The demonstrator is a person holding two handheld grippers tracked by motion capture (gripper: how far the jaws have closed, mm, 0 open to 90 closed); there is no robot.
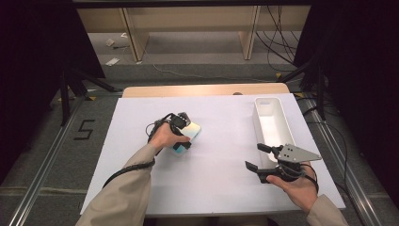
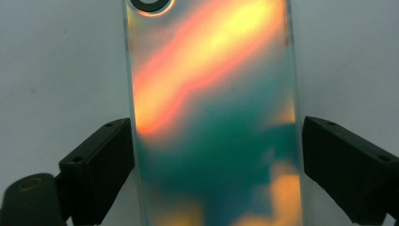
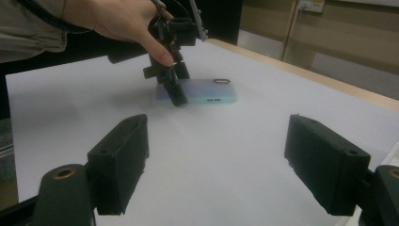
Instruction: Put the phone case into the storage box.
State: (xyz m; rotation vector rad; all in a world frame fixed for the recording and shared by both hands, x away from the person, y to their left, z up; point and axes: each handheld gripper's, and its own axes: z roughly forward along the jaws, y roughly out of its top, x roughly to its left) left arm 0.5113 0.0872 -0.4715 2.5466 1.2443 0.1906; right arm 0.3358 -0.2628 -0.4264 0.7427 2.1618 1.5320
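a "5" (image 1: 84, 130) marks the floor; the white tray (image 1: 263, 106) sits empty; left gripper (image 1: 184, 133) jaws straddle the phone case (image 2: 214, 117); right gripper (image 1: 258, 156) jaws gape wide.

Your phone case (image 2: 211, 117) reads iridescent: orange, yellow and pink bands run slantwise over a teal ground, with a black ring at its top edge. From the high view the same case (image 1: 188, 134) looks pale aqua and white. Your fingers (image 3: 120, 160) are matte black on both grippers. The desk (image 1: 211, 179) carries a plain white sheet, with a light wood edge at the far side. The bin (image 1: 272, 123) is white throughout. Your sleeves (image 1: 124, 197) are beige.
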